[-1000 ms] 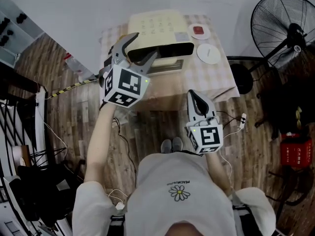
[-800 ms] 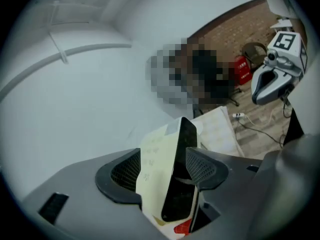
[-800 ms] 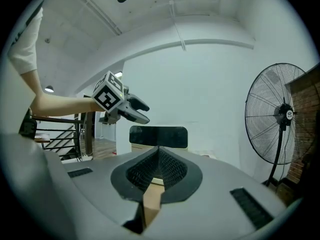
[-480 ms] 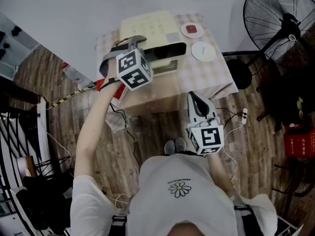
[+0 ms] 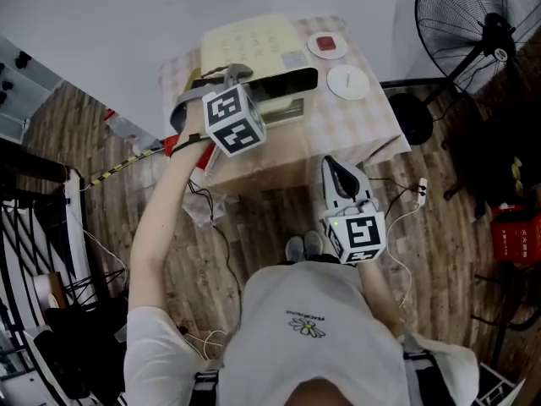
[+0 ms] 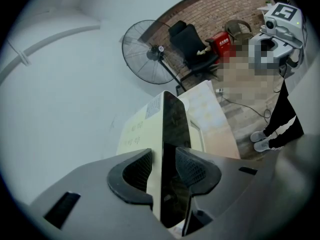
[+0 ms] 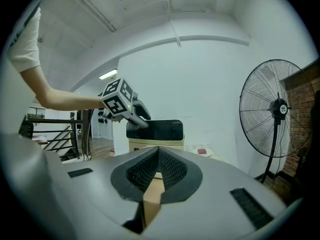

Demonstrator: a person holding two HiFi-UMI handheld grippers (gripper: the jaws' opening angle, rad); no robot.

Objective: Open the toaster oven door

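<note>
Pinching the toaster oven door at its top edge, the left gripper, jaws having just been closing, should pull down squarely.

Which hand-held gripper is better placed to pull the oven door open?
Left. The left hand-held gripper is at the door, its jaws having just been closing on the top edge. The right hand-held gripper is shut, short of the table.

Dim, washed-out light; fisheye distortion, dark corners.
</note>
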